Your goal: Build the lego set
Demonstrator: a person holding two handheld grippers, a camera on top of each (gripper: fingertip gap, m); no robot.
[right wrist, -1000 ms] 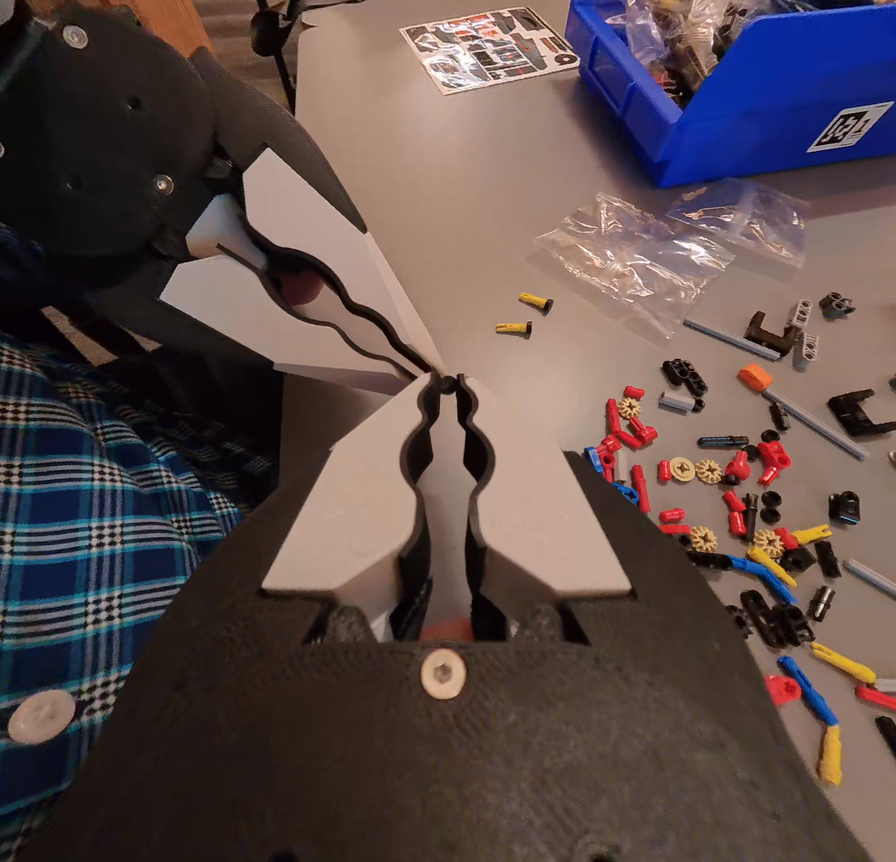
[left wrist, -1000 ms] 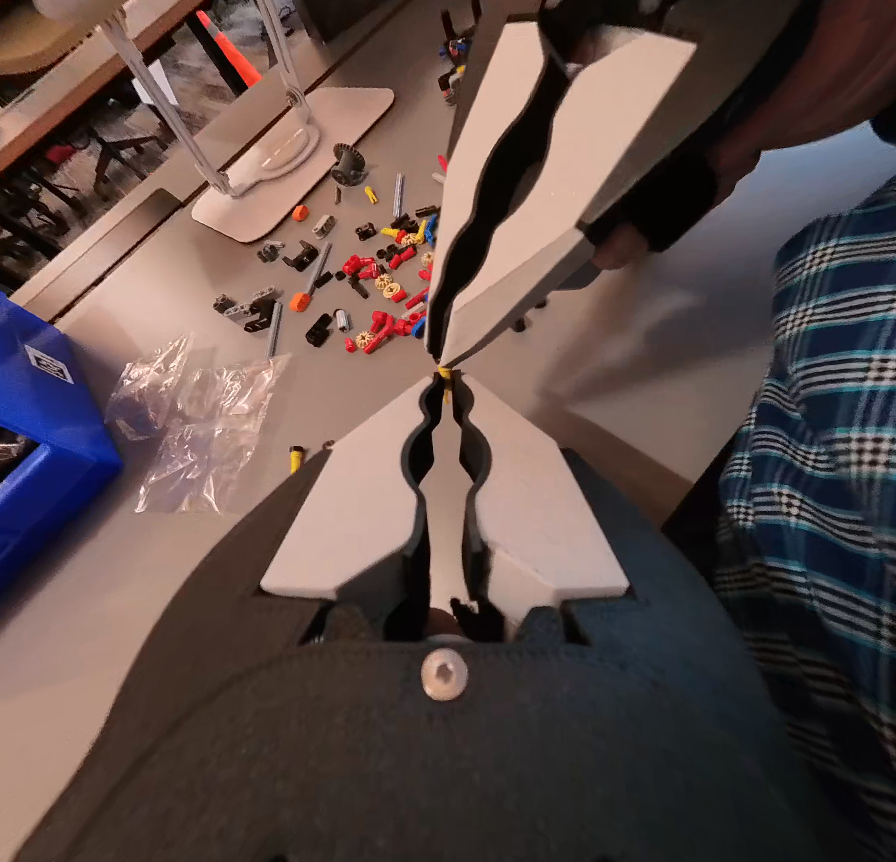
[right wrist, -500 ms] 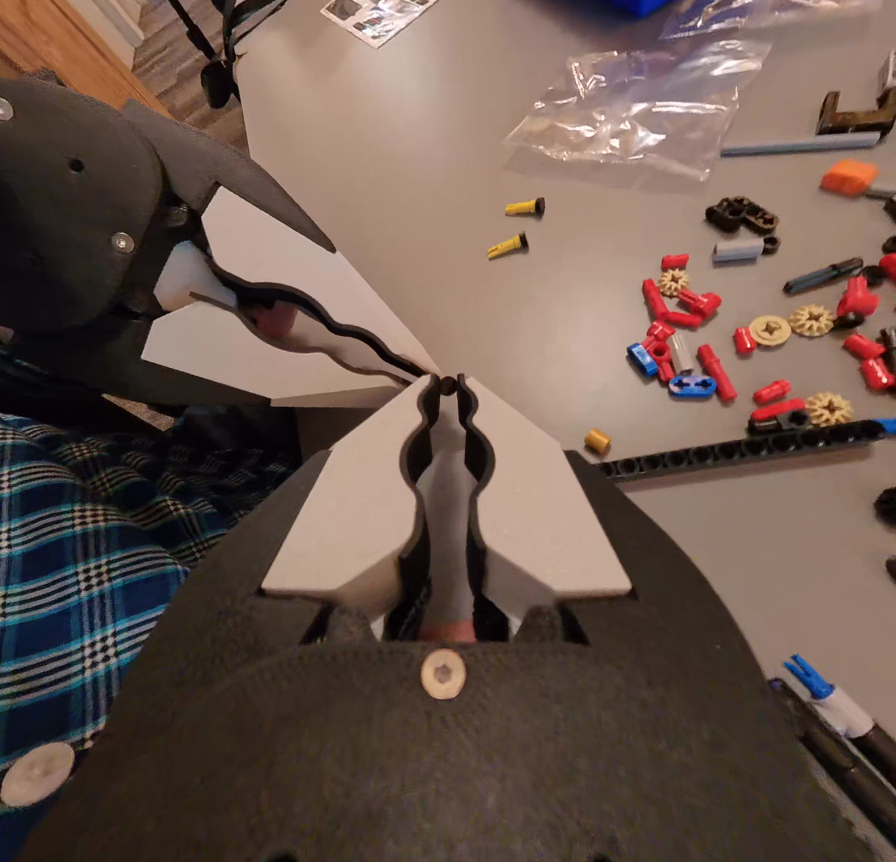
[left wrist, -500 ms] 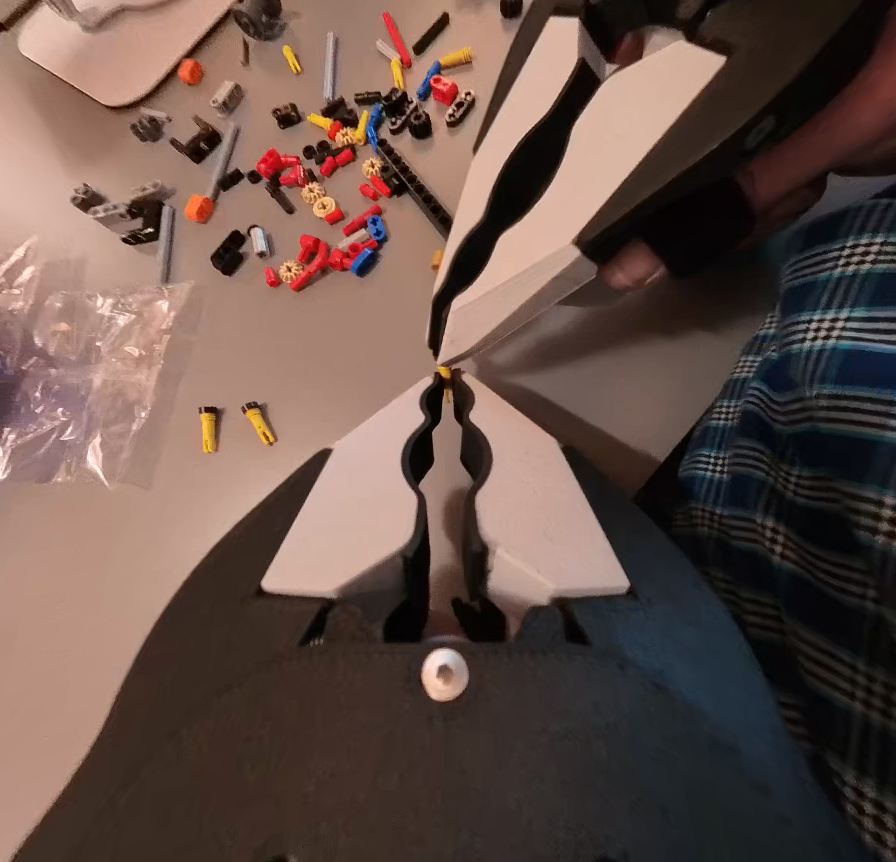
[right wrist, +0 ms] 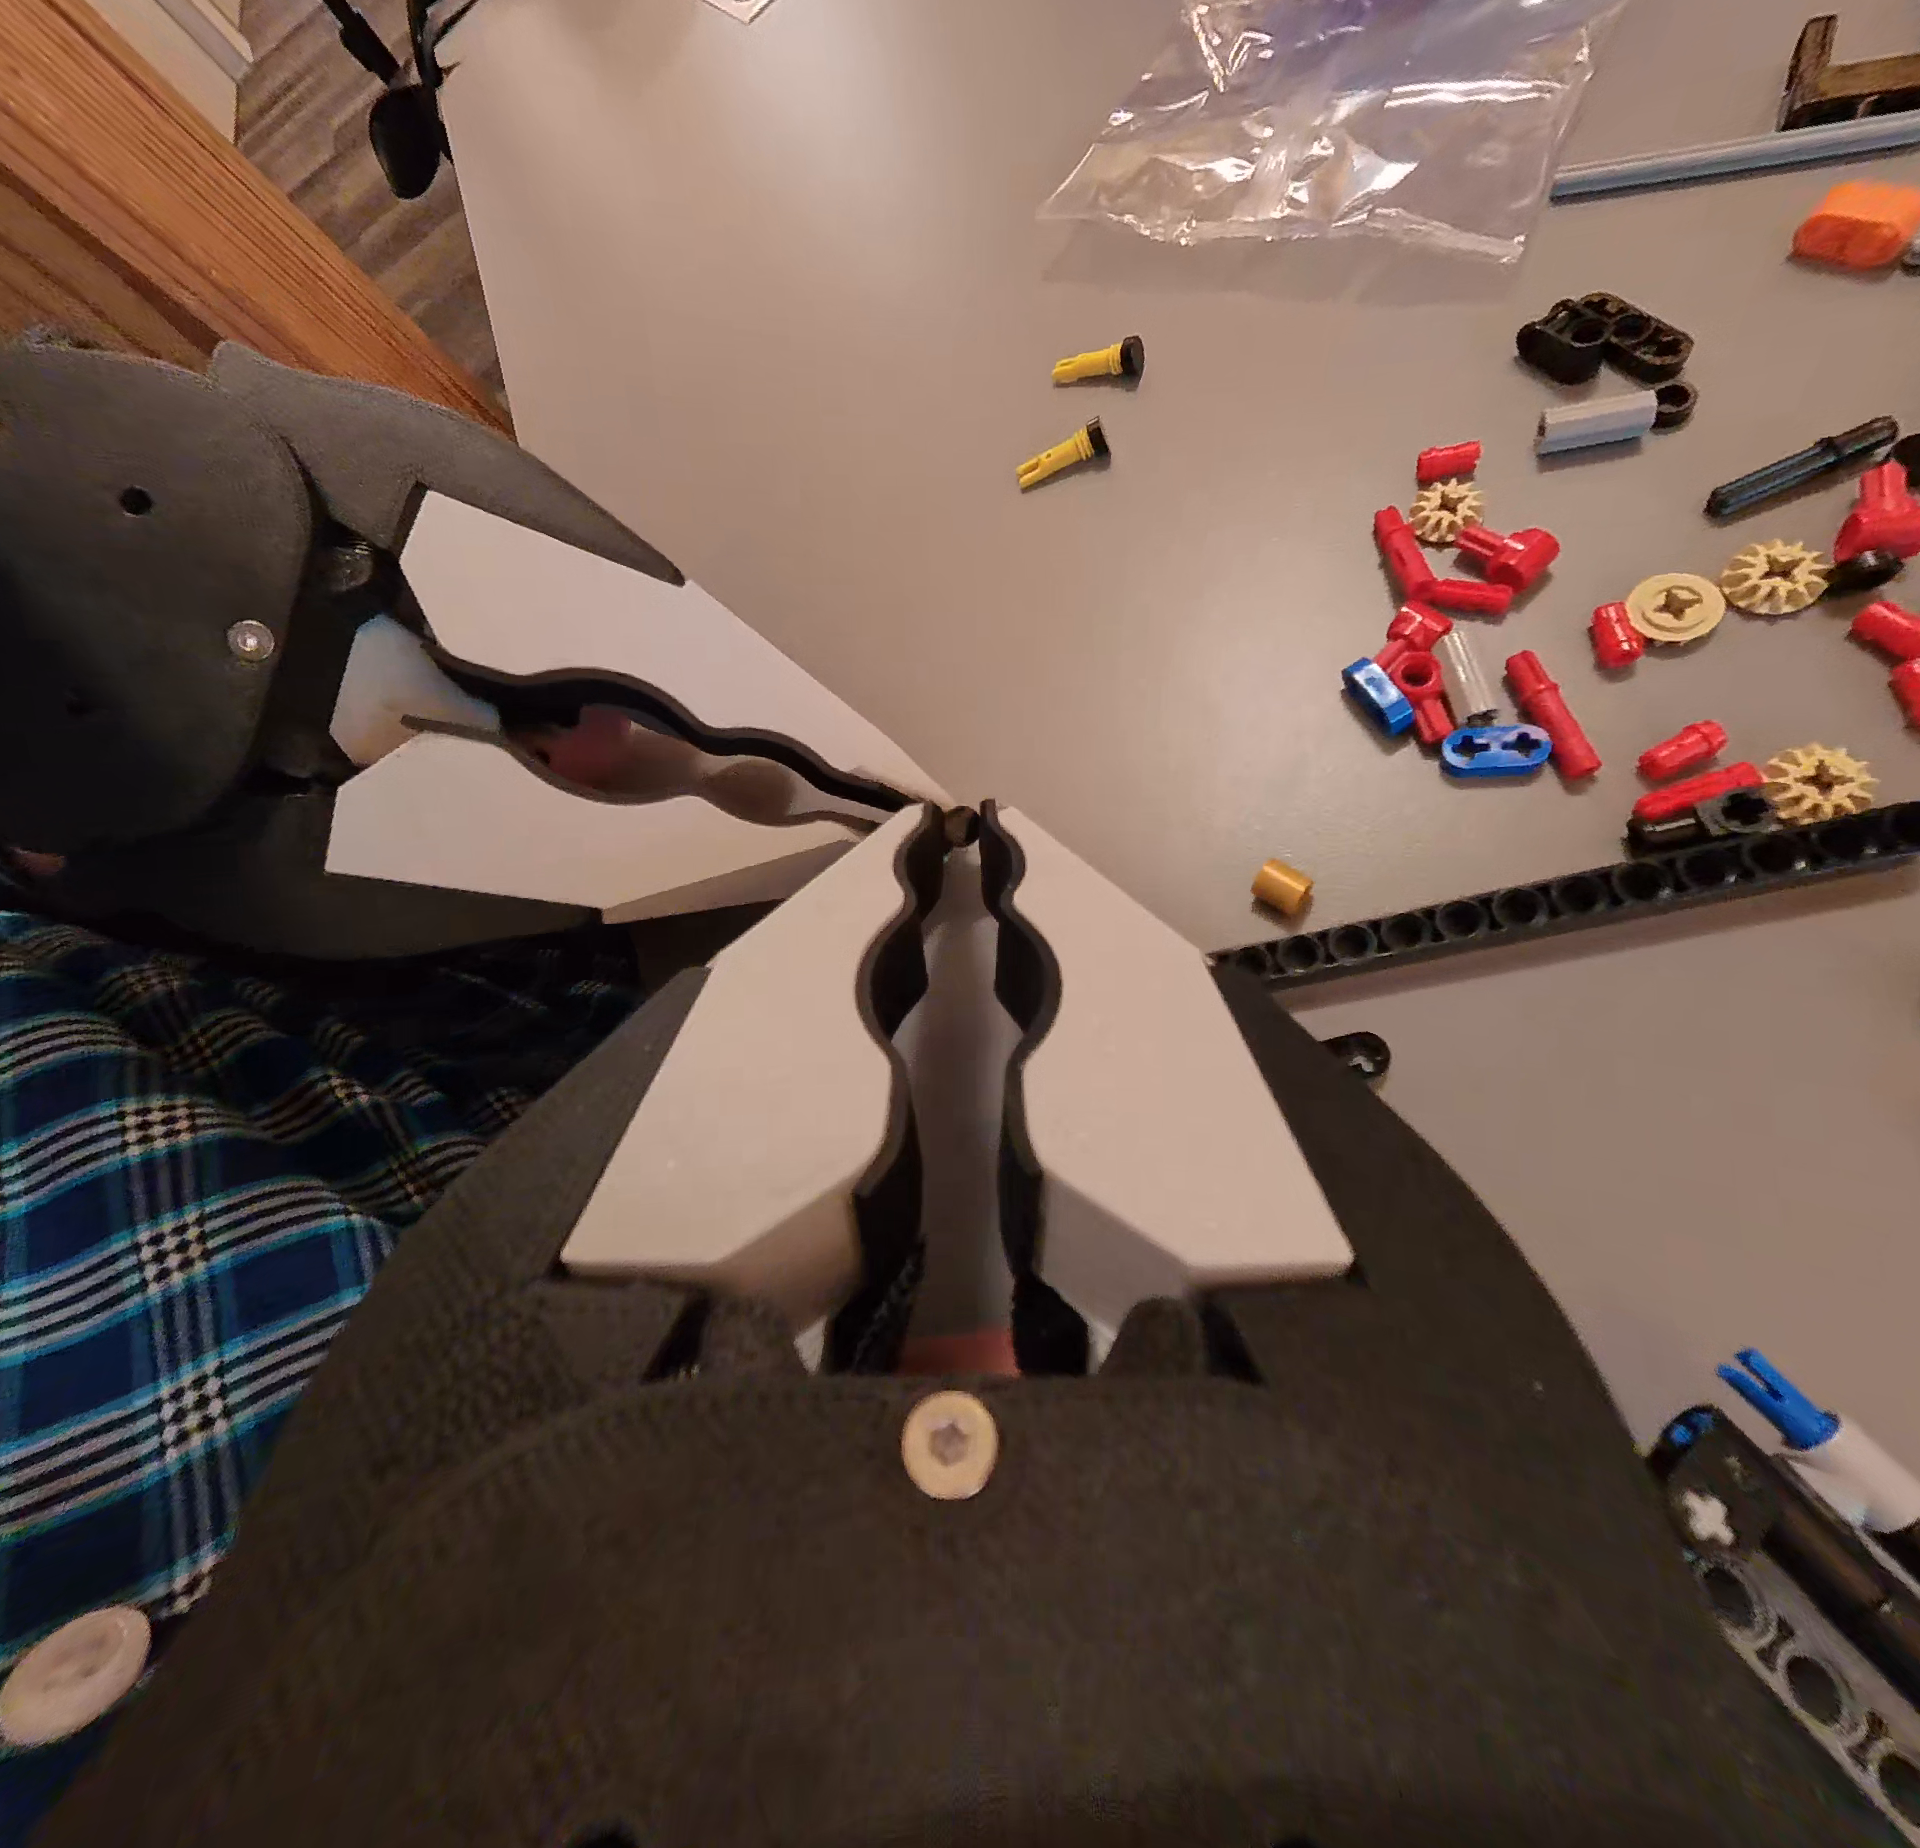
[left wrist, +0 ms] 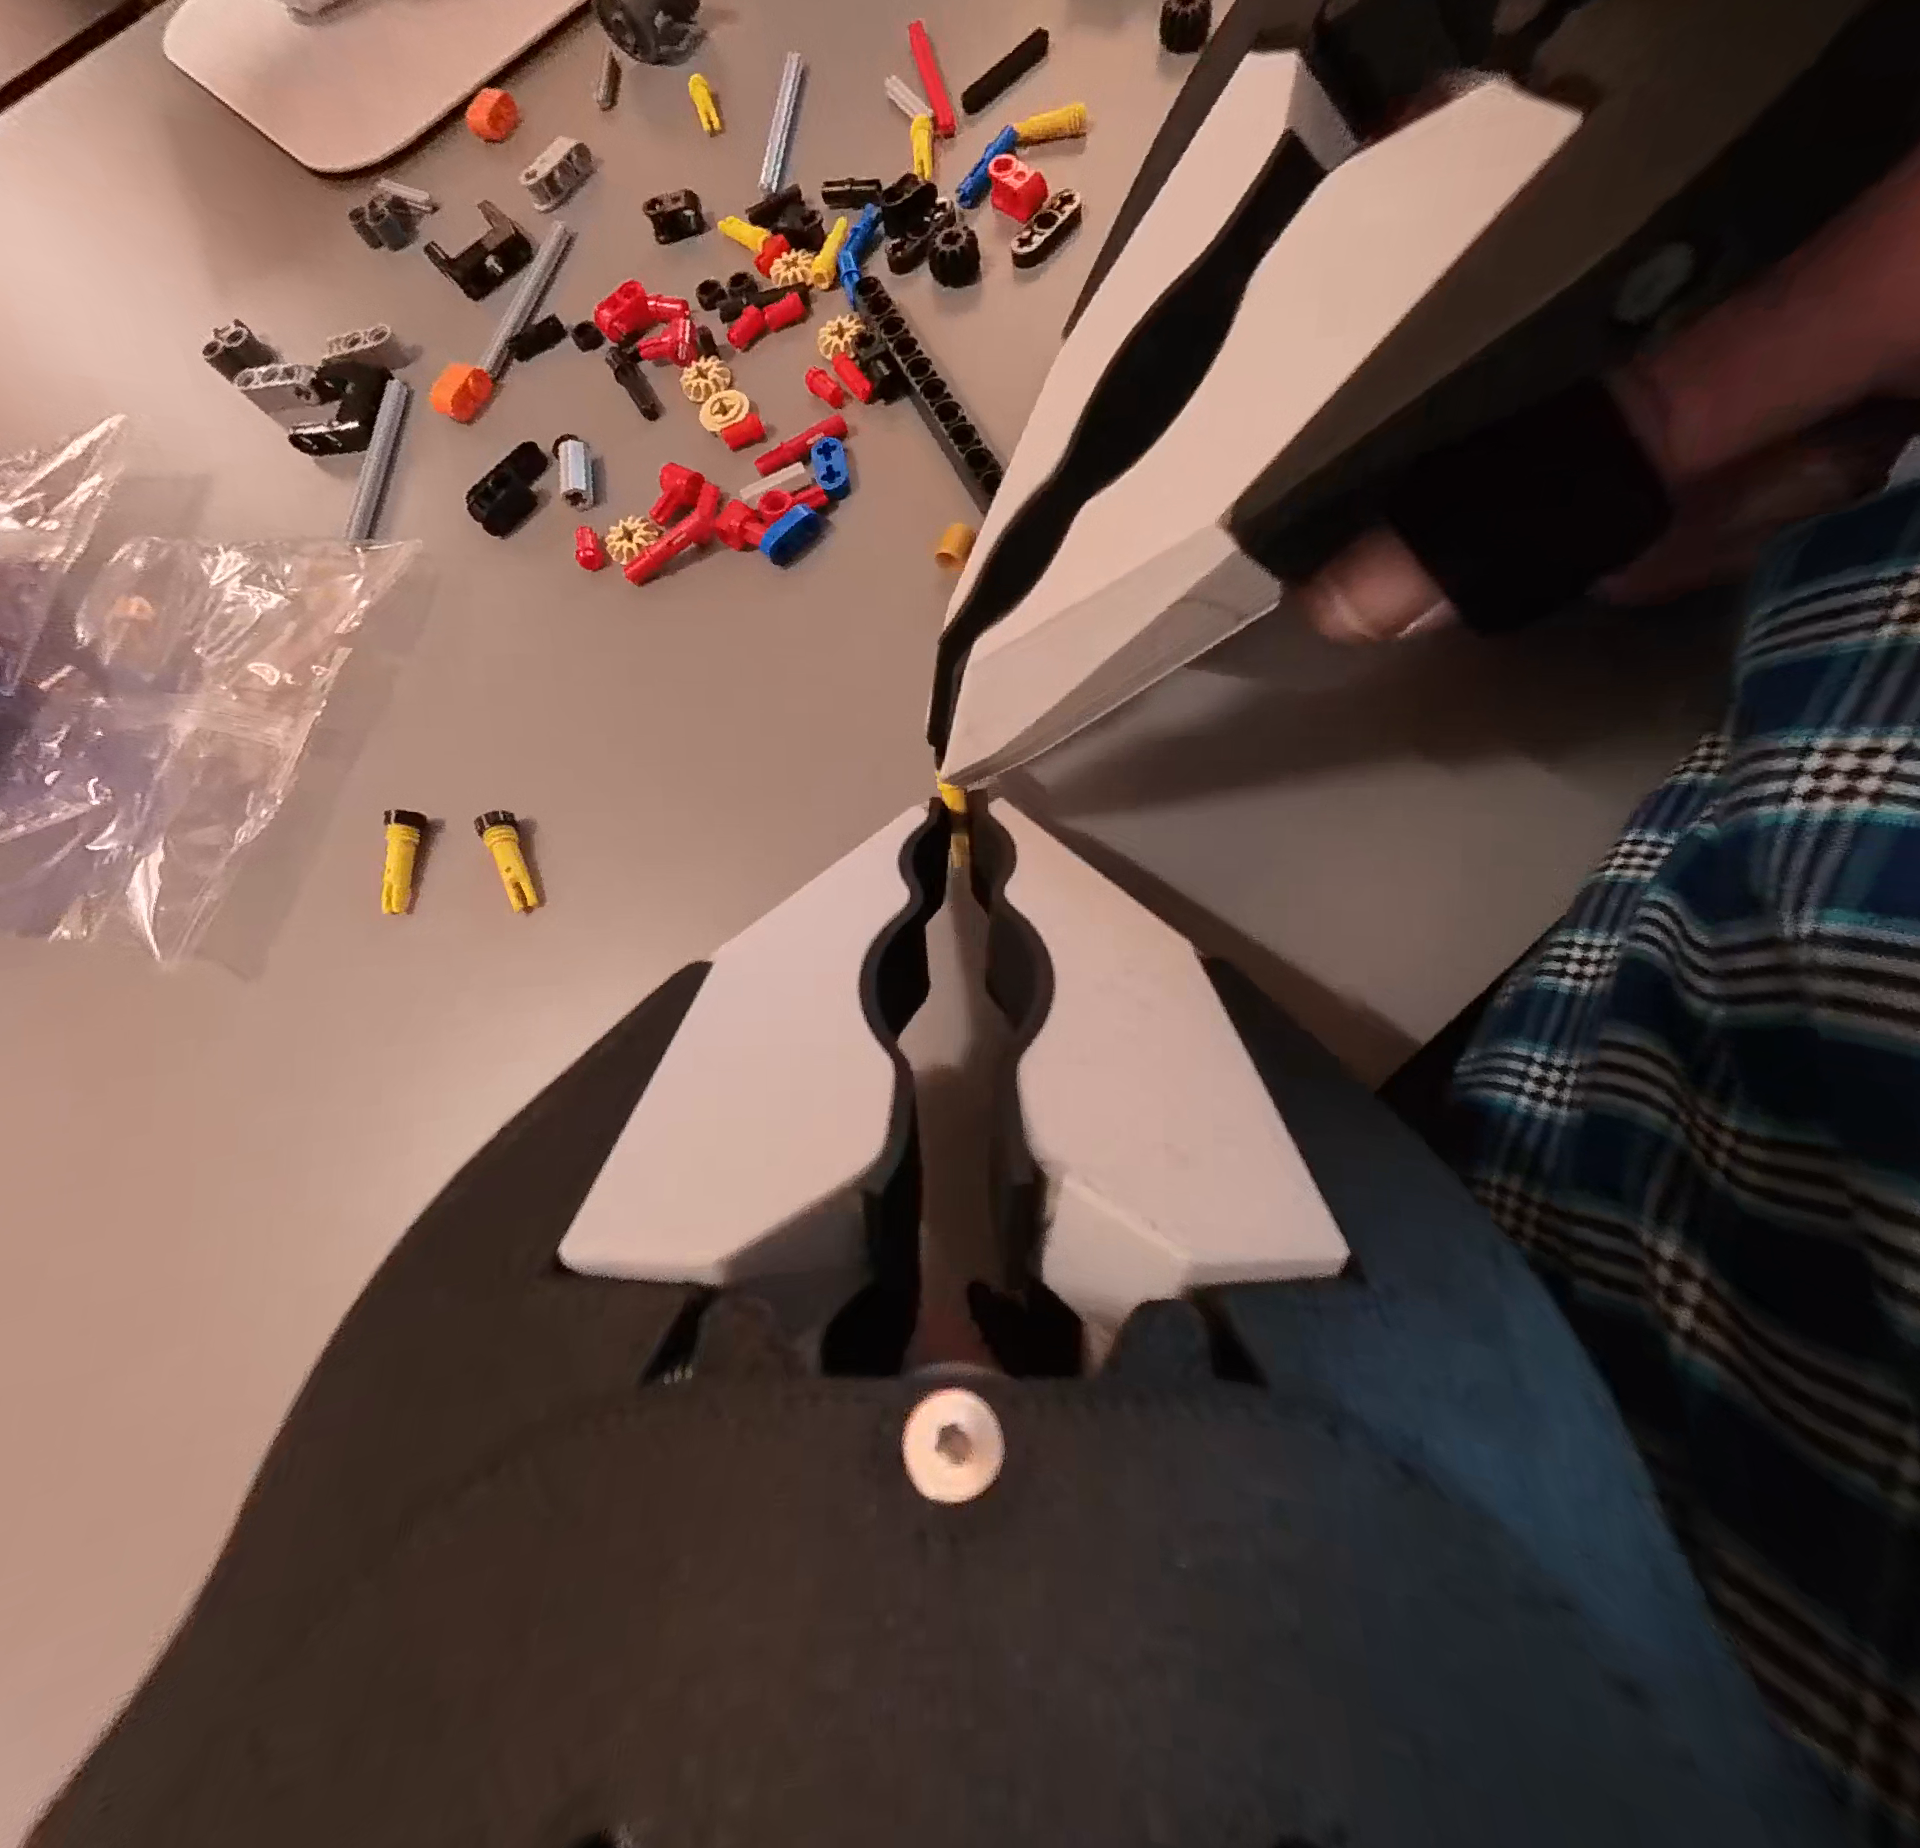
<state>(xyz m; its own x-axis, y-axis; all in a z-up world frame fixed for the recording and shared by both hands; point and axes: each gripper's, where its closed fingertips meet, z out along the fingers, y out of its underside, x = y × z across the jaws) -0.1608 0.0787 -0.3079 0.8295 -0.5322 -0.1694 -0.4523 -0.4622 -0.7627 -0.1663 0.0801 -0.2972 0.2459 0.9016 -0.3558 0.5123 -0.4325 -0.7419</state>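
Note:
My left gripper (left wrist: 954, 811) is shut on a small yellow pin (left wrist: 952, 799) whose end pokes out of the tips. My right gripper (right wrist: 958, 822) is shut on a tiny black round piece (right wrist: 958, 826). The two grippers meet tip to tip above the grey table's near edge, with the pin against the black piece. The right gripper (left wrist: 940, 759) comes in from the upper right in the left wrist view; the left gripper (right wrist: 896, 799) comes in from the left in the right wrist view. Two yellow pins with black caps (left wrist: 400, 858) (right wrist: 1101, 359) lie on the table.
A scatter of loose red, black, blue and tan parts (left wrist: 727, 344) and a long black beam (right wrist: 1558, 905) lie beyond. Clear plastic bags (left wrist: 177, 676), a white lamp base (left wrist: 384, 53) and a tan bush (right wrist: 1281, 884) are there too. A plaid shirt (left wrist: 1714, 1071) is close by. The tips of both grippers are at nearly the same place.
Both grippers stay shut and tip to tip. Both views have swung down over the table; the blue bin has left them and the loose parts look closer.

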